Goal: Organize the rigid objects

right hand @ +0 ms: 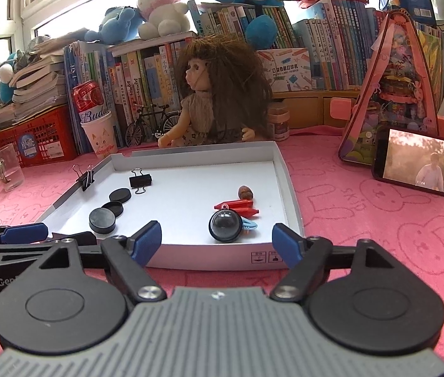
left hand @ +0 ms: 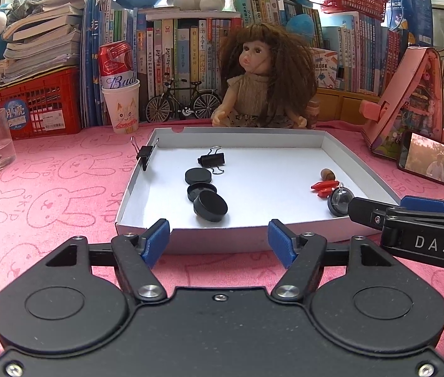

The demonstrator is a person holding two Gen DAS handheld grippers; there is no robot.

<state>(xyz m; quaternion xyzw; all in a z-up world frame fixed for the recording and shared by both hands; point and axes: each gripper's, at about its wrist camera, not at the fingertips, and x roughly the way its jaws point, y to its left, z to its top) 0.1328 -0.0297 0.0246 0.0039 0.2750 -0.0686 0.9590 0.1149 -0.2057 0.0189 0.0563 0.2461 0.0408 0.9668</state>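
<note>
Sorted already, by the look of it: shallow white cardboard tray (left hand: 328, 144) on pink rabbit-print cloth (left hand: 49, 194), with three black round discs (left hand: 211, 209) and a black binder clip (left hand: 211, 159) grouped left, red plastic pegs (left hand: 324, 186), a brown nut (left hand: 328, 174) and a dark glossy ball (right hand: 225, 226) grouped right. Another black clip (left hand: 144, 154) clamped on the left wall. Left gripper (left hand: 218, 240) and right gripper (right hand: 217, 241) both spread, empty, short of the near wall. Little apparently left.

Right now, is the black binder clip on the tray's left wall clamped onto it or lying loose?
Clamped on. The black binder clip straddles the white cardboard tray's left wall, wire handles sticking up.
</note>
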